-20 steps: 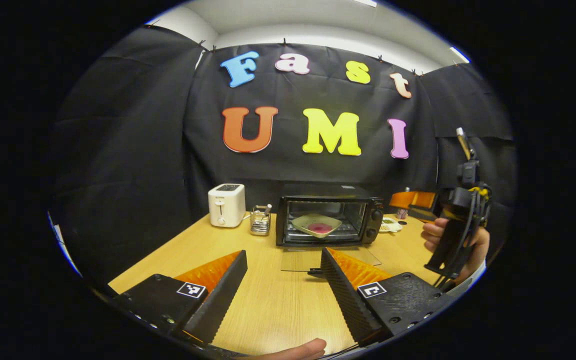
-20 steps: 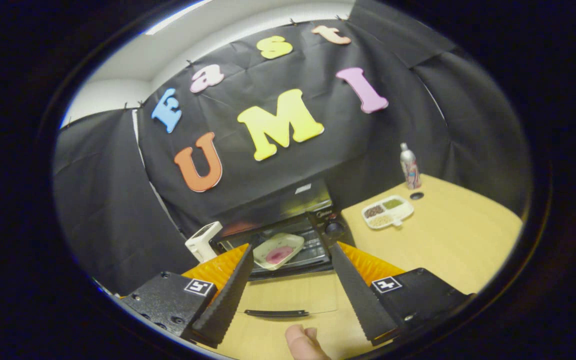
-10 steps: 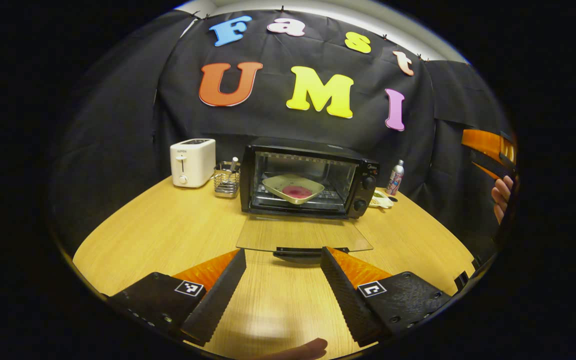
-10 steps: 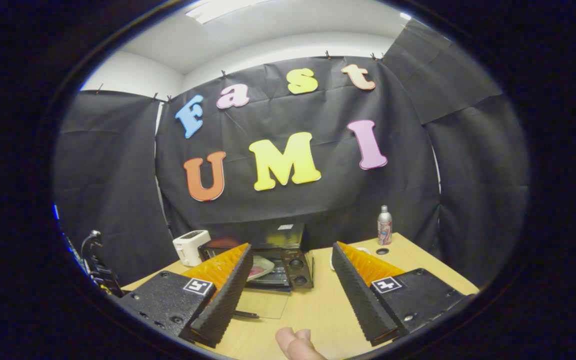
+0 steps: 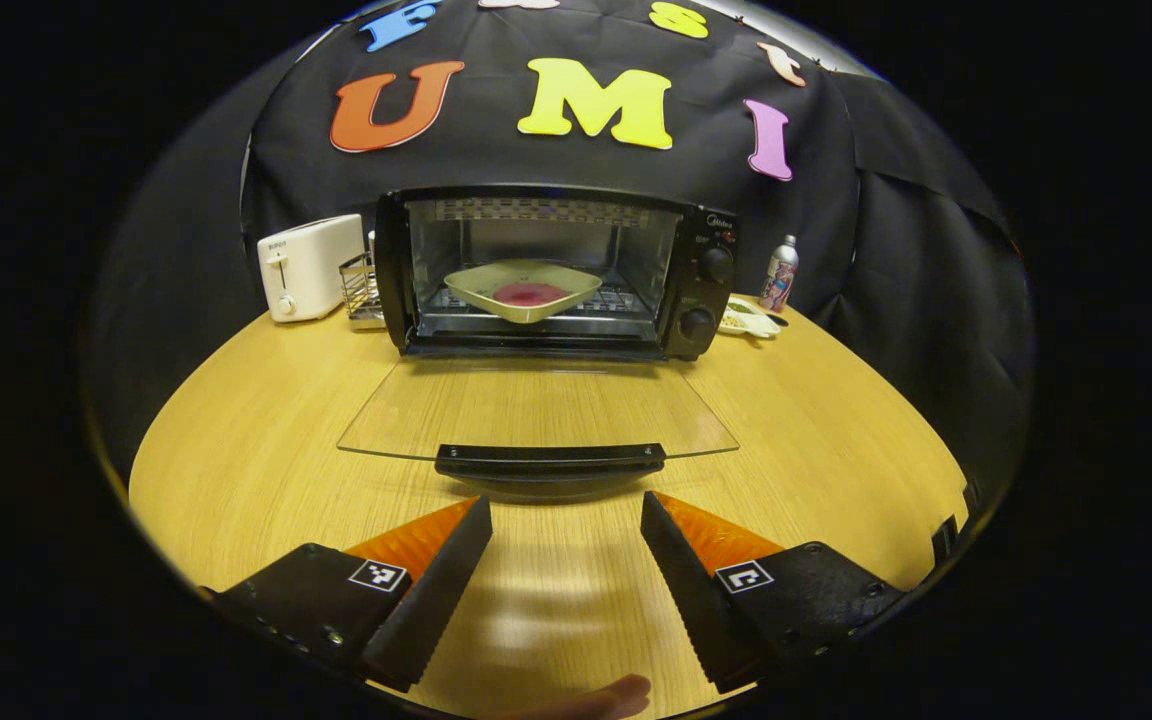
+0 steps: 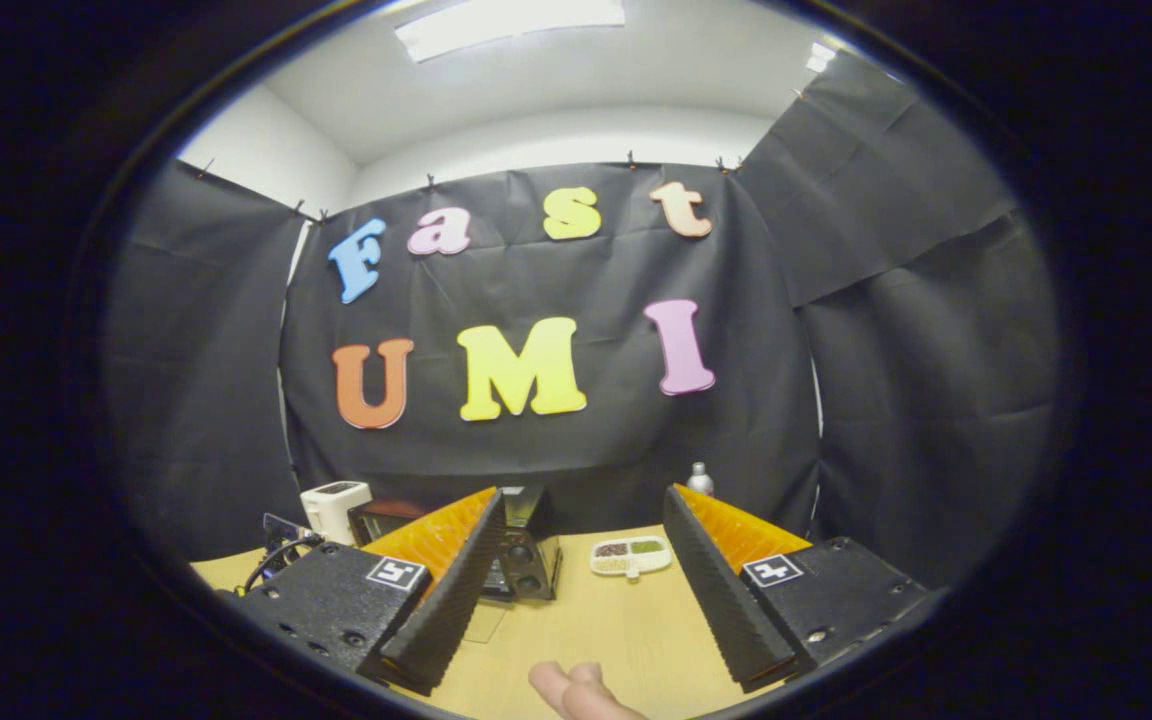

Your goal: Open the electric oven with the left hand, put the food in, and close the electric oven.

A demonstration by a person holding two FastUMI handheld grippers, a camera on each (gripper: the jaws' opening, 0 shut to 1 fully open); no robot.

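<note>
- The step in hand is, I judge, the last one: the closing of the electric oven (image 5: 546, 270), which stands in the upper middle of the left gripper view.
- The food (image 5: 528, 293) is already inside. It is a pinkish piece on a pale dish (image 5: 524, 288), and the dish sits on the rack in the middle of the oven's chamber.
- The glass door (image 5: 536, 410) lies folded down flat over the desk (image 5: 236, 450), in the centre of the frame, with its dark handle (image 5: 549, 460) at the near edge.
- The left claw (image 5: 564, 520) is wide and holds nothing. It sits at the bottom of the frame, just below the handle and apart from it.
- The right claw (image 6: 581, 535) is also wide and empty. In the right gripper view it sits at the bottom of the frame, well apart from the oven seen behind its left finger.
- The next move calls for the left claw to go under or around the handle and to swing the door up until it shuts.
</note>
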